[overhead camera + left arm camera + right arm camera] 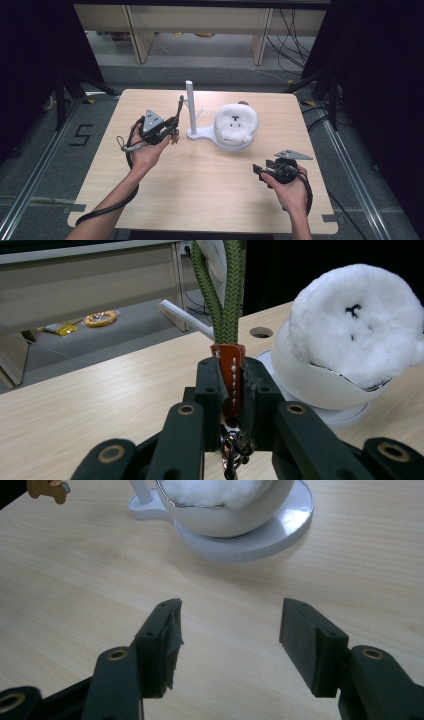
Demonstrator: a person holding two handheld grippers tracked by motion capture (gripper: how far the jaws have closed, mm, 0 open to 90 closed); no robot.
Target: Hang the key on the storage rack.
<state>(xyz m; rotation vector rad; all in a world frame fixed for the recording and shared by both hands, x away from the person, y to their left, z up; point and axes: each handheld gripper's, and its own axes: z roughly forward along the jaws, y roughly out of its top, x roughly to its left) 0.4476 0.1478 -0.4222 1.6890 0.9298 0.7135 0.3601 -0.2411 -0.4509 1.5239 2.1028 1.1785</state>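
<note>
Pinching the orange leather tab (232, 375) of the keychain, your left gripper (231, 390) holds its braided green cord loop (223, 295) upright at centre frame, seemingly so the loop can slip over a peg of the smooth white stand (191, 107) just beside it. Your right gripper (230, 635) hangs spread and empty over the pale woodgrain table (75, 580), lower right of the high view, near the glossy white bowl (225, 522) cradling a fluffy white plush (357, 320).

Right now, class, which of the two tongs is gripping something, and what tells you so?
The left tongs: their pads press on the keychain's orange tab, green cord rising above it. The right tongs stand open over bare table.
</note>
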